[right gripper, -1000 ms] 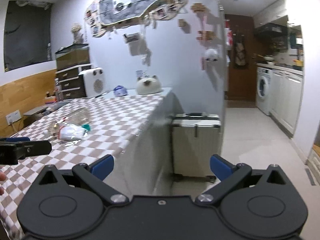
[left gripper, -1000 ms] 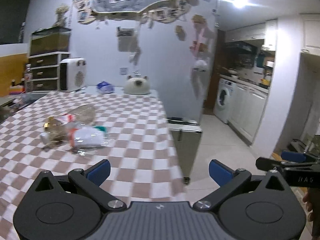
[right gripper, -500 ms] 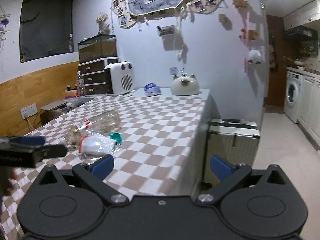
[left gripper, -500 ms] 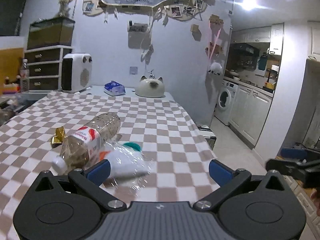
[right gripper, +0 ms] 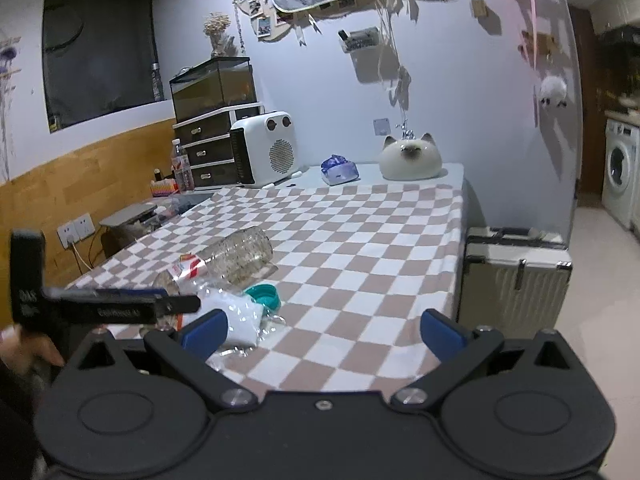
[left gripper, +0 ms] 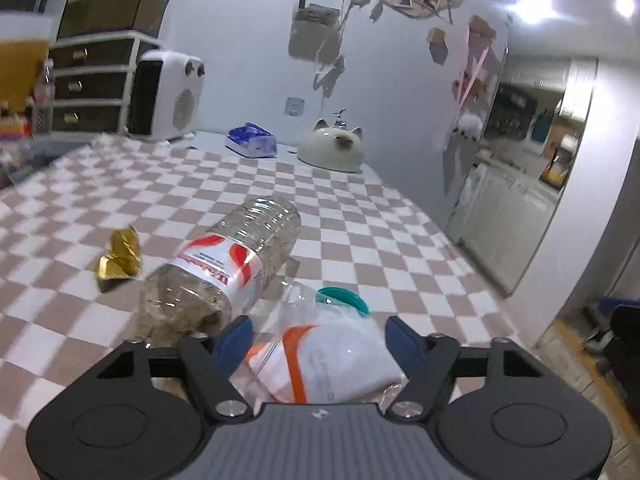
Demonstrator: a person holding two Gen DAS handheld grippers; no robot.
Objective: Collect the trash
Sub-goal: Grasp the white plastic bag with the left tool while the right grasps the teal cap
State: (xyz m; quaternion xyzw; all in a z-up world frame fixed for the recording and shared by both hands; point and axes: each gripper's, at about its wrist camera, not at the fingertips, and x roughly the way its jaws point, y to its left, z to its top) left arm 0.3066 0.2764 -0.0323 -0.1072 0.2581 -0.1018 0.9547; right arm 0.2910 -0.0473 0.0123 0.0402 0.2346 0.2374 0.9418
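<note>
The left tool (left gripper: 316, 340) is closing, and the clear plastic bag (left gripper: 332, 360) with a white and orange insert is seen between its blue pads, not yet pressed by them. The bag lies near the right edge of the checkered table (left gripper: 360, 216), with the empty plastic bottle (left gripper: 228, 264) on its side touching or just beside it, a teal lid (left gripper: 342, 298) at its far end and a gold wrapper (left gripper: 118, 256) further left. The right tool (right gripper: 324, 330) is held wide open over the table's near right corner, with nothing in it.

Only the slack film may be pinched, so the insert could slide out. The bottle could be nudged by the left pad and rolled away. The lid may be left behind or flicked off the edge.
</note>
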